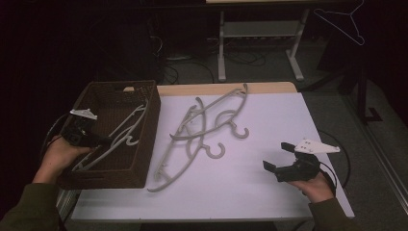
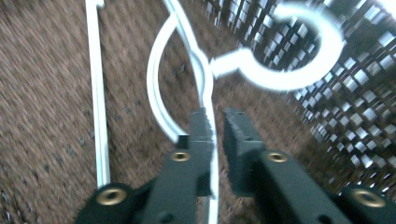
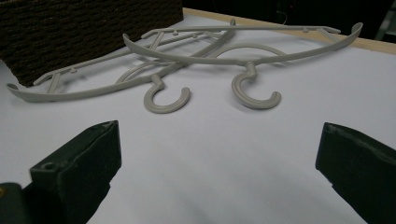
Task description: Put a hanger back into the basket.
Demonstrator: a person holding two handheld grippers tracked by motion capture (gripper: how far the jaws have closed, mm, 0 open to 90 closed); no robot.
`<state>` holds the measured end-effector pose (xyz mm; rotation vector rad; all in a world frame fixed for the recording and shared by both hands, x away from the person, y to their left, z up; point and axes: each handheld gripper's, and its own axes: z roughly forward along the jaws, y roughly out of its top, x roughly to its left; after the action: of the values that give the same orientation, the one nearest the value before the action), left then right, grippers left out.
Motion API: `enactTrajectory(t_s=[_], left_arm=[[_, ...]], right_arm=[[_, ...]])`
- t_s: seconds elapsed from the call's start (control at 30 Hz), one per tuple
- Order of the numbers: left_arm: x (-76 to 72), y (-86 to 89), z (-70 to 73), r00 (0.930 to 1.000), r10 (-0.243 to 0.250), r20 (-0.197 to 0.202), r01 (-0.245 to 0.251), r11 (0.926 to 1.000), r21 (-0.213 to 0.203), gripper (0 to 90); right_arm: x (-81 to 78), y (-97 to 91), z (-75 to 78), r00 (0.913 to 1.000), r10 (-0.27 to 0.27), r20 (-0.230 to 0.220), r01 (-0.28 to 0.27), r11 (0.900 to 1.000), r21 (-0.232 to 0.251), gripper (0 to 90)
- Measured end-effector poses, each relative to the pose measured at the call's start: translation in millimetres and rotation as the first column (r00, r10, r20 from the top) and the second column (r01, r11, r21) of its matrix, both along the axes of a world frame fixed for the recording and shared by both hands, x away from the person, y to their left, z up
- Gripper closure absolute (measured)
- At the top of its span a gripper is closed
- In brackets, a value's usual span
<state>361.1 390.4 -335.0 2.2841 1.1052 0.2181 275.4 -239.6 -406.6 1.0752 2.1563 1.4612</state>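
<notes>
One white plastic clothes hanger (image 1: pixel 118 137) lies inside the dark brown woven basket (image 1: pixel 152 103) at the left end of the table, its hook (image 2: pixel 299 51) turned toward the basket's right wall and its thin arms stretched along the basket floor. The left gripper (image 1: pixel 98 141) reaches down into the basket from the near left corner, and in the left gripper view its two black jaws stand nearly together with the hanger's neck running between them; the rod lies against the left jaw, while a narrow gap shows before the right one, so I cannot tell whether the pads truly press it. Outside the basket, two more grey-white hangers (image 1: pixel 192 139) lie crossed over each other on the white tabletop (image 1: pixel 269 115), just beside the basket's right wall, their two hooks (image 3: pixel 166 100) curling toward the near side. The right gripper (image 1: pixel 276 156) rests low over the table's right part, well apart from those hangers, its jaws spread wide with nothing between them. One person's hand holds each gripper, two in all, both in olive sleeves. A wire hanger (image 1: pixel 344 21) hangs in the dark background at upper right.
</notes>
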Motion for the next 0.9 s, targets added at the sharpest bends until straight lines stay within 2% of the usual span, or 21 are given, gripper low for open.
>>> enactTrajectory(t_s=[0.07, 0.2, 0.4, 0.6, 0.77, 0.9], left_arm=[[-1.6, -2.0, 6.0, 0.9997, 0.006, 0.025, -0.005, 0.9994, -0.034, 72.9], [-5.1, -10.8, 18.0, 0.9974, 0.007, 0.072, -0.002, 0.9975, -0.071, 62.7], [-9.6, -29.5, 31.9, 0.9911, 0.013, 0.133, 0.007, 0.9892, -0.146, 49.8], [-13.1, -55.6, 42.2, 0.9831, -0.001, 0.183, 0.034, 0.9833, -0.179, 37.5], [-17.1, -78.8, 49.6, 0.9725, -0.015, 0.232, 0.068, 0.9724, -0.223, 29.6], [-19.0, -96.9, 51.4, 0.9665, -0.044, 0.253, 0.105, 0.9665, -0.234, 25.4]], right_arm=[[-0.3, 0.4, 0.3, 1.0, 0.0, -0.002, 0.0, 1.0, 0.0, 0.0], [-0.5, 0.2, 0.7, 1.0, 0.0, -0.001, 0.0, 1.0, 0.002, 0.0], [-0.5, -0.8, 1.4, 1.0, 0.0, 0.007, 0.0, 1.0, 0.002, 0.0], [-0.7, -0.8, 2.1, 1.0, 0.001, 0.008, -0.001, 1.0, 0.004, 0.0], [-1.3, -0.1, 2.9, 1.0, 0.002, 0.007, -0.002, 1.0, 0.006, 0.0], [-1.3, 0.4, 4.0, 0.9999, 0.005, 0.014, -0.005, 1.0, 0.008, 0.0]])
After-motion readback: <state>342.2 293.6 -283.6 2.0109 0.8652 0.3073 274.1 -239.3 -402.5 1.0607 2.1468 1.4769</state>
